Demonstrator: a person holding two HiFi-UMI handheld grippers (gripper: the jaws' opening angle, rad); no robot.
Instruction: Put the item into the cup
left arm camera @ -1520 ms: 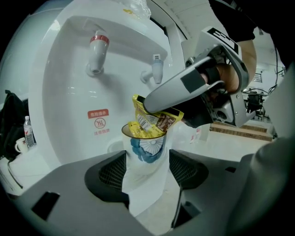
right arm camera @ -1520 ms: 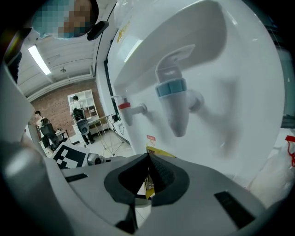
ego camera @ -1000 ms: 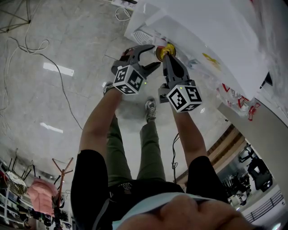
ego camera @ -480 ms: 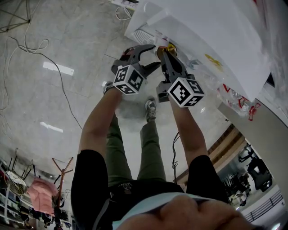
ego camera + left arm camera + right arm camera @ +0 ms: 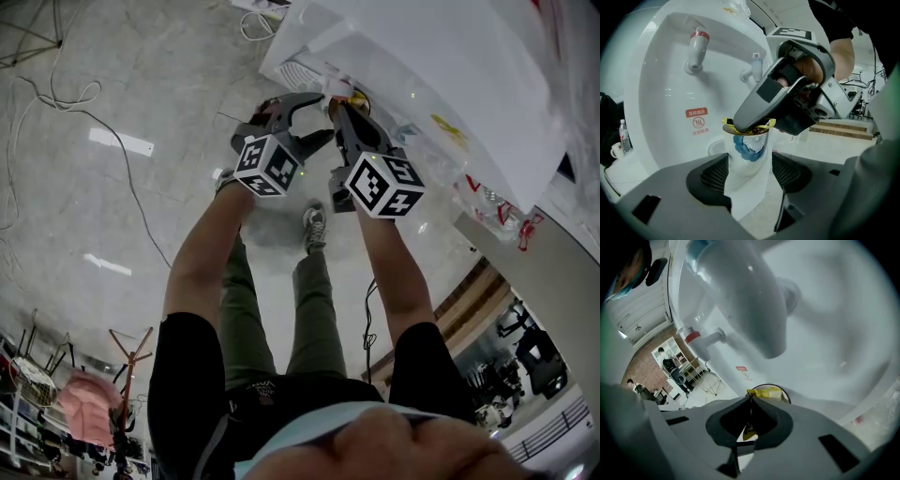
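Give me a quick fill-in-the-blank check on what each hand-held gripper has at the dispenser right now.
1. The left hand-held gripper grips the white paper cup, whose print is ____.
2. The right hand-held gripper is shut on a thin ____ packet.
3. On the white water dispenser, the tap at left in the left gripper view has a ____ band.
Missing words: blue; yellow; red.

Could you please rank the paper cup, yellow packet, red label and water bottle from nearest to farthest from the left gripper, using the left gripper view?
1. The paper cup, between the left gripper's jaws.
2. The yellow packet, at the cup's rim, just beyond.
3. The red label, on the dispenser behind, to the left.
4. The water bottle, far left, in the background.
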